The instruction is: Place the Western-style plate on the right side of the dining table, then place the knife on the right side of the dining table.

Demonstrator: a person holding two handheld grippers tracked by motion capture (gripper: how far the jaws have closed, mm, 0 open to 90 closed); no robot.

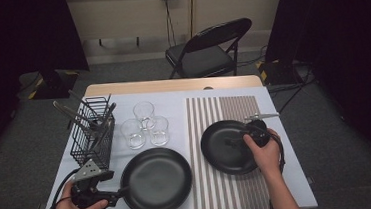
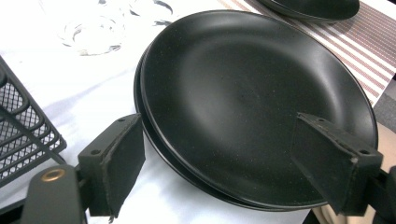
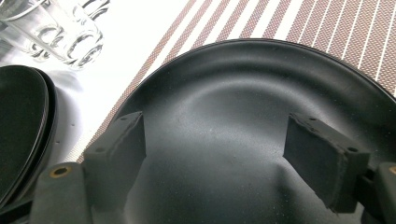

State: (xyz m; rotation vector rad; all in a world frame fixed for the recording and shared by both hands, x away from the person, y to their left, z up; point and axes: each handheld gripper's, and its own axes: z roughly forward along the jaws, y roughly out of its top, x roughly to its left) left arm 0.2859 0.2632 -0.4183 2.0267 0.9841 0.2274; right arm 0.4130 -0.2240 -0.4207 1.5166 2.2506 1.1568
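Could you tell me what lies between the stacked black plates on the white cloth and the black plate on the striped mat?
Nothing stands between the stacked plates and the plate on the mat: the high view shows bare white cloth and the striped mat's left edge.

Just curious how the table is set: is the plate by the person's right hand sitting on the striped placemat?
Yes, the high view shows the black plate resting on the striped placemat.
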